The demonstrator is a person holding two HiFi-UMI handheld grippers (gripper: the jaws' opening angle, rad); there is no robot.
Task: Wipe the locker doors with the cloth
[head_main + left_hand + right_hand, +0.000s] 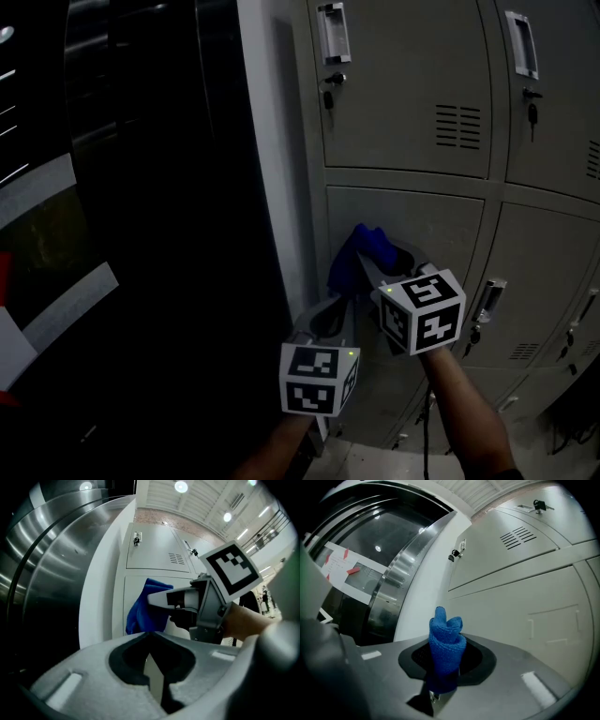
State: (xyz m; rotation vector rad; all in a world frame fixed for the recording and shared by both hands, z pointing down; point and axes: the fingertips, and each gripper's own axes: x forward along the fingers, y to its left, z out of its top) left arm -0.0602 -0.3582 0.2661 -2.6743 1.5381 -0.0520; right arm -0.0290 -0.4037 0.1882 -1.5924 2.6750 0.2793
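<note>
While your left gripper (326, 323) is hanging low with its jaws together on nothing, your right gripper (380, 277) is pinching the blue cloth (359, 251) by the lower locker door (441, 234). It is looking soft and light, so you are gripping sensibly at its bunched middle.

A strip of pale floor (367, 461) is showing below the grey lockers (412, 122), which are standing directly on it.
</note>
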